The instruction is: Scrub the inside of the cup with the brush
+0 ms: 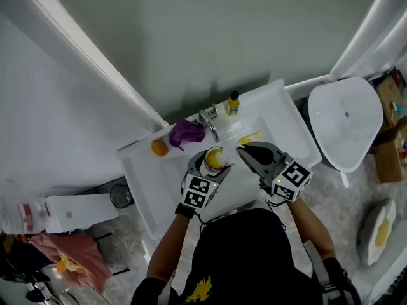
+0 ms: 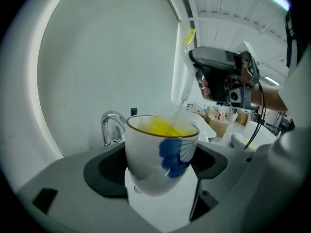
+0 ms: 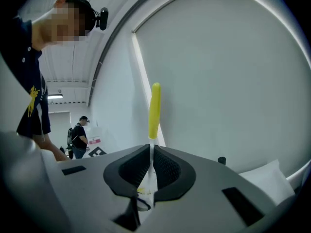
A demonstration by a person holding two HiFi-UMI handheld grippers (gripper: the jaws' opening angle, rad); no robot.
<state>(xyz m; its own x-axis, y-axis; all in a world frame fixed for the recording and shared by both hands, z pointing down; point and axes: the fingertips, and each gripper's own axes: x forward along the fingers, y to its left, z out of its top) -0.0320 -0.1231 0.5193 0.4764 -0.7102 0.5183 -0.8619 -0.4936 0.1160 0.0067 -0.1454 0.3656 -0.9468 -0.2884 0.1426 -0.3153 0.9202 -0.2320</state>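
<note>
A white cup (image 2: 160, 154) with a blue pattern sits between the jaws of my left gripper (image 2: 161, 171), which is shut on its sides over the sink. In the head view the cup (image 1: 215, 159) shows a yellow inside, with the left gripper (image 1: 208, 169) around it. The brush (image 2: 181, 89) has a pale shaft and a yellow handle end; its yellow head is down inside the cup. My right gripper (image 3: 152, 166) is shut on the brush shaft, and the yellow handle end (image 3: 154, 110) sticks up past the jaws. In the head view the right gripper (image 1: 245, 152) is just right of the cup.
The white sink basin (image 1: 245, 182) has a chrome faucet (image 1: 208, 121) at its back. A purple cloth (image 1: 186, 133), an orange object (image 1: 159, 147) and a small yellow bottle (image 1: 233, 103) sit on the counter rim. A white rounded fixture (image 1: 346, 122) stands to the right.
</note>
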